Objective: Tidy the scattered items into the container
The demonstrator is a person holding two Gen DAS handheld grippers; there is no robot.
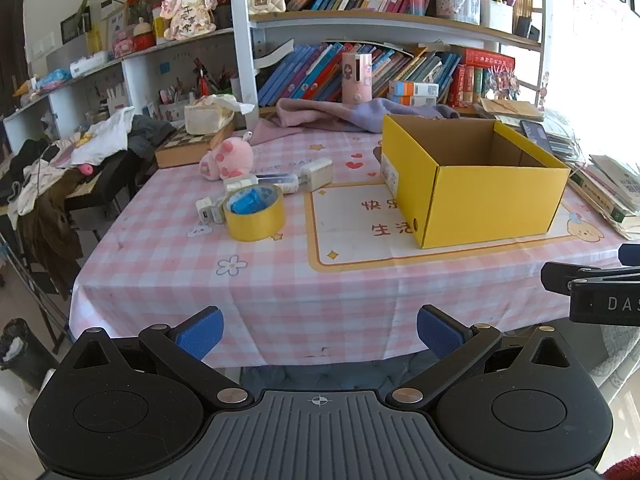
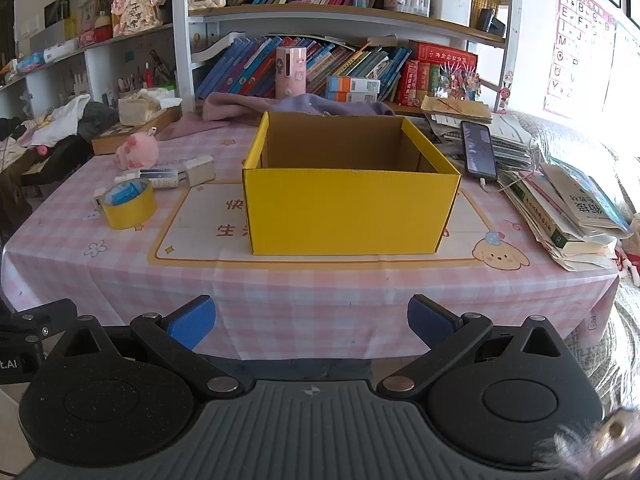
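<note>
We see the yellow box (image 2: 350, 210) standing open-topped and, as far as its visible interior shows, empty in the middle of the desk (image 2: 304, 288), its mouth upward so things can be dropped in. To its left, toward the desk's left edge, lie the scattered items in one cluster: the yellow tape roll (image 1: 254, 213) nearest us, white adapters (image 1: 208, 210) touching it, a tube (image 1: 280, 181) and a small white box (image 1: 318, 173) behind, and the pink plush (image 1: 227, 159) farthest back. Our left gripper (image 1: 320, 332) and right gripper (image 2: 311, 322) both hover off the desk's near edge, fingers spread wide and holding nothing. We judge nothing is tidied yet; the tape roll looks the easiest first pick.
</note>
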